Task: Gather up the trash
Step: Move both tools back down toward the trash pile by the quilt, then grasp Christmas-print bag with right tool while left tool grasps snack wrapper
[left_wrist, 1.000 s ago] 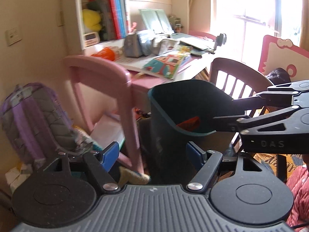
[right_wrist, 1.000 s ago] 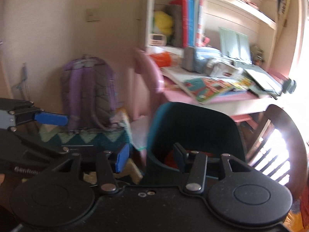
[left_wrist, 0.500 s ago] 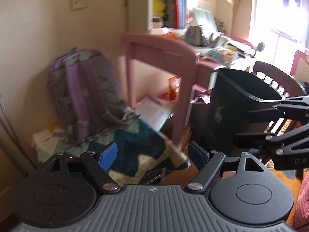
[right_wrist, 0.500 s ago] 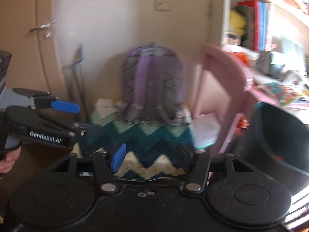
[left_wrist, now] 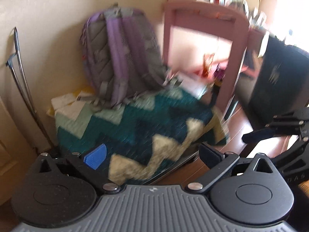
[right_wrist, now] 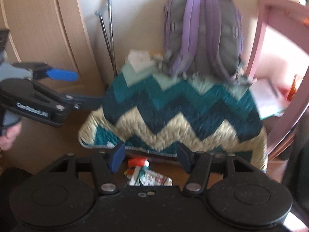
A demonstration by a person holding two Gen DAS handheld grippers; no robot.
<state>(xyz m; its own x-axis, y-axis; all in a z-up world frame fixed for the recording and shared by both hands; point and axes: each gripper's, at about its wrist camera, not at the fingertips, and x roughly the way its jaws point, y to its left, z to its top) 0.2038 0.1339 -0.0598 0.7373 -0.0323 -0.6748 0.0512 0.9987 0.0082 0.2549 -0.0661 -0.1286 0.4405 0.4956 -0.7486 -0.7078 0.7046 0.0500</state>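
A small heap of red and white wrappers (right_wrist: 147,174) lies on the wooden floor in front of a zigzag blanket. My right gripper (right_wrist: 151,158) hovers over the heap, open, the wrappers showing low between its fingers with neither pad touching them. My left gripper (left_wrist: 152,154) has its jaws opening wide with nothing between them, over the blanket (left_wrist: 144,131). In the right wrist view the left gripper (right_wrist: 85,89) reaches in from the left, held by a hand (right_wrist: 8,137). The dark trash bin (left_wrist: 280,71) stands at the right, with the right gripper (left_wrist: 256,133) below it.
A purple and grey backpack (right_wrist: 202,32) leans on the wall above the teal and cream blanket (right_wrist: 183,112). A pink chair (left_wrist: 204,38) stands between backpack and bin. Metal rods (right_wrist: 109,32) lean beside a wooden door (right_wrist: 38,34). Papers (right_wrist: 266,98) lie under the chair.
Both views have swung left and down, from the desk and bin to the backpack, blanket and floor. The left jaws have spread wider. The wrappers have come into the right wrist view.
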